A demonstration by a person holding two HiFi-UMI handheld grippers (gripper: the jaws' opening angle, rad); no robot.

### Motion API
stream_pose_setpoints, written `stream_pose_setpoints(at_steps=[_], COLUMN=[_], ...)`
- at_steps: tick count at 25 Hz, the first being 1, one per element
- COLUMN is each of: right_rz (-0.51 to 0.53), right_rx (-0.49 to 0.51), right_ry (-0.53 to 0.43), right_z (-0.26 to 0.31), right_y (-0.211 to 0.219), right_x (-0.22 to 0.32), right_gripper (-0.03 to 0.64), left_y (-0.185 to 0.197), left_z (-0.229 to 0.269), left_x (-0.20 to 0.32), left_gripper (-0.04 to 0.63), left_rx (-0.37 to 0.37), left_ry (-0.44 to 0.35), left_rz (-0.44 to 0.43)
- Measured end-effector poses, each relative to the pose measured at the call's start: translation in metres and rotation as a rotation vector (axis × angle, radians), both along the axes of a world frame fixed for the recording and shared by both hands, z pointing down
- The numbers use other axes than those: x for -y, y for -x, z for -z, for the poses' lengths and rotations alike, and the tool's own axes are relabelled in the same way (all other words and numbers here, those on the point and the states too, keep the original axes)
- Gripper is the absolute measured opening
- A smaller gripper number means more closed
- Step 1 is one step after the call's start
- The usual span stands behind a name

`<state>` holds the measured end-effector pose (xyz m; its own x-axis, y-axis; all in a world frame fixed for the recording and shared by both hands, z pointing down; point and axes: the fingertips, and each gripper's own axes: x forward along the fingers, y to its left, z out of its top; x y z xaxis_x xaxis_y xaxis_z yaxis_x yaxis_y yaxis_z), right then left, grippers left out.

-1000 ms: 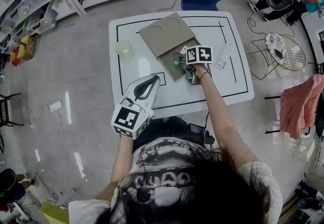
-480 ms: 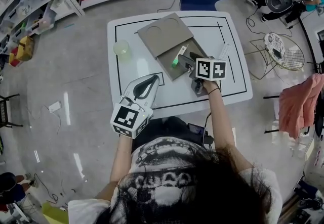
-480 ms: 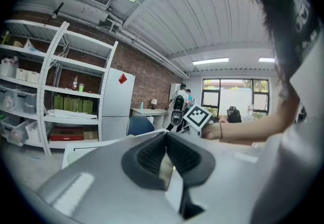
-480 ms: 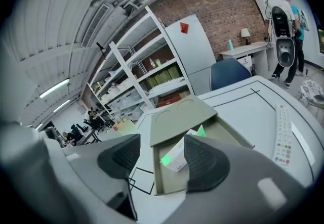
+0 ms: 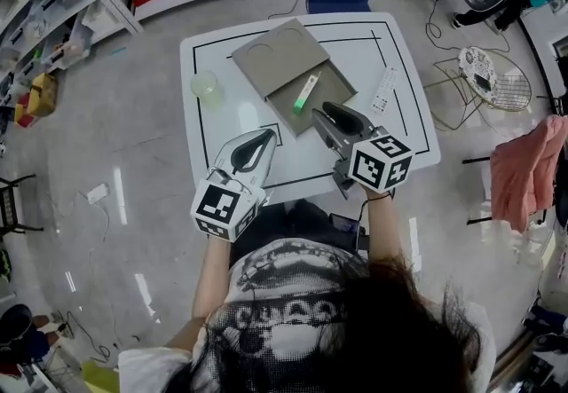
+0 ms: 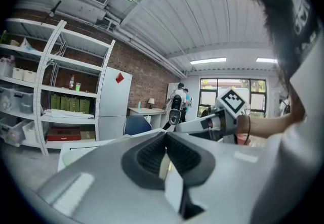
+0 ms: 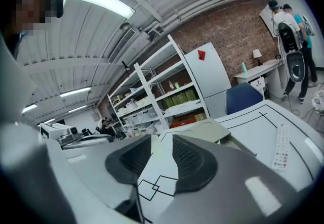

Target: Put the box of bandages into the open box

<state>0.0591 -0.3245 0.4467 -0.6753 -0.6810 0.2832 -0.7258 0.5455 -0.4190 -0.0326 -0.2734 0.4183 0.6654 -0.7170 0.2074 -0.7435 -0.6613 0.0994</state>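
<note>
1. In the head view, a white table (image 5: 404,138) marked with a black outline is seen from above. The open box (image 5: 324,91), grey-brown, is set on the far half of it, with its lid (image 5: 277,56) lying against it on the left. The box of bandages (image 5: 306,91), green and white, is laid inside the open box. The left gripper (image 5: 269,136) is held over the near edge of the table, and the right gripper (image 5: 318,109) just beside the near corner of the open box, apart from the bandages. A pale cup (image 5: 206,83) is placed left of the lid and a remote control (image 5: 383,90) right of the box.
2. In the left gripper view, the left gripper (image 6: 166,134) is seen clenched, its tips brought together with nothing caught between them.
3. In the right gripper view, the right gripper (image 7: 161,142) is seen released: the pads are parted and only the table (image 7: 283,117) is shown through the gap. The open box (image 7: 238,142) is seen beyond.
</note>
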Motion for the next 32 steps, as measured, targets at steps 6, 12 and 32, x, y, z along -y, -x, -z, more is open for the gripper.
stream_pose_setpoints(at_steps=[6,12,32], right_rz=[-0.006,-0.011,0.031], right_rx=[-0.031,-0.026,-0.076], right_ry=[-0.065,-0.084,-0.091], right_z=[0.004,0.005,-0.006], right_y=[0.002,0.002,-0.007], right_x=[-0.03,-0.05,-0.064], right_gripper=[0.07,-0.003,-0.003], left_y=[-0.011,-0.02,-0.032], left_z=[0.002,0.001,-0.008], left_x=[-0.01,-0.019,-0.029], left_gripper=[0.0,0.0,0.0], left_rx=[0.002,0.015,0.021], left_ry=[-0.002,0.006,0.026], left_rz=[-0.025,-0.036,-0.025])
